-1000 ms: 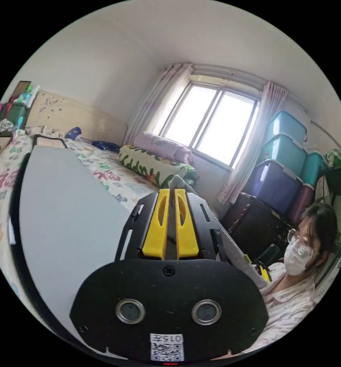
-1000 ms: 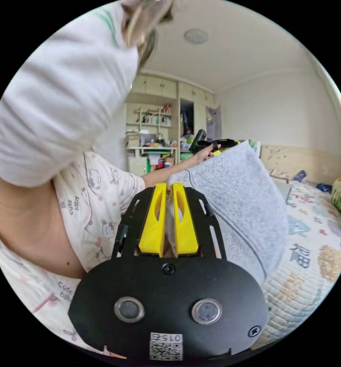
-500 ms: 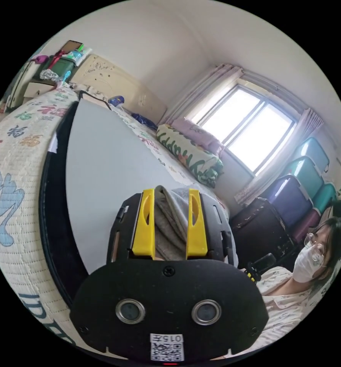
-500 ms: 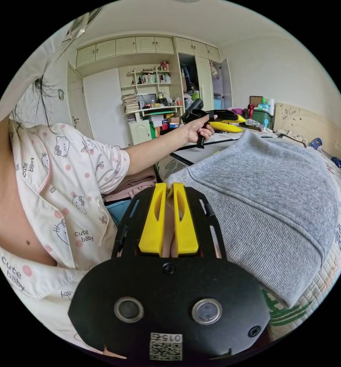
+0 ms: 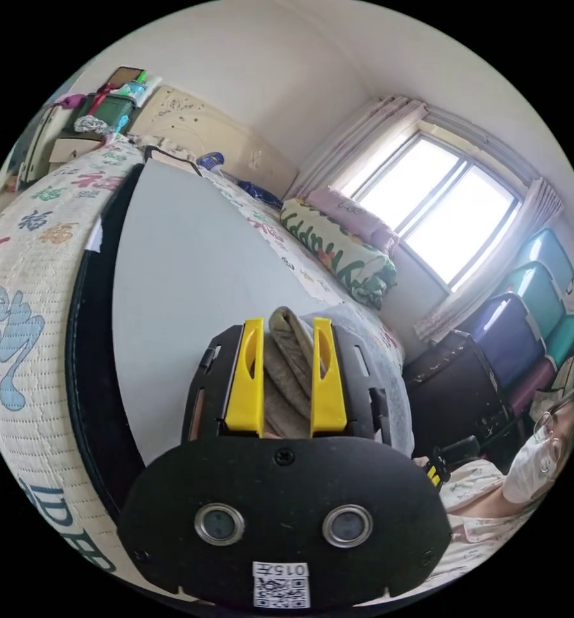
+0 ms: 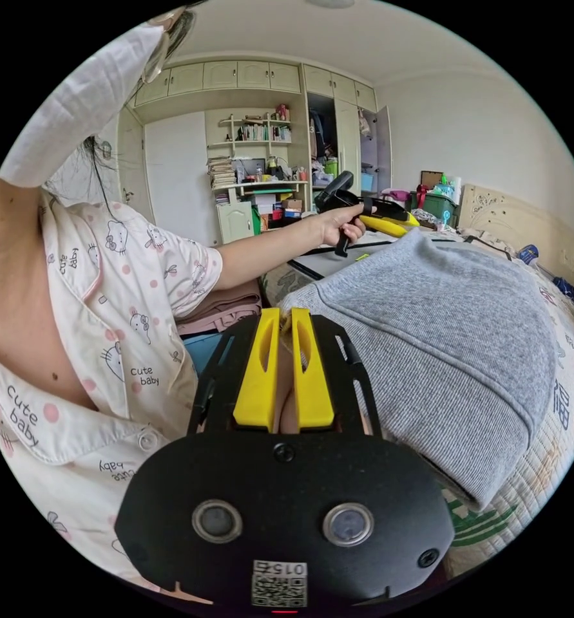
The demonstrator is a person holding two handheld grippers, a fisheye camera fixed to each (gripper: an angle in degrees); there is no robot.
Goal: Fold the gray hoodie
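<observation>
Left tongs (image 5: 287, 380) parted somewhat, with a bunch of the gray hoodie (image 6: 448, 341) lying between the jaws but not clearly pressed by both. Right tongs (image 6: 283, 370) drawn close together, pinching the hoodie's ribbed corner. Same left tongs (image 6: 390, 222) seen from the right gripper view at the far corner of the cloth, gripped in the person's hand (image 6: 338, 225). Hoodie stretched between both tongs, draped over the quilted bed (image 6: 557, 438), ribbed band nearest the right side, far edge reaching toward the white board (image 5: 183, 270) laid on the bed. Judged as mid-fold: cloth carried over and being lowered onto the bed, left side seemingly about to be let go. Sleeves and hood hidden from sight, so count of folds finished cannot be told. Likely left to do: release both corners, smooth the panel, then at least one more fold to reach a compact stack.
</observation>
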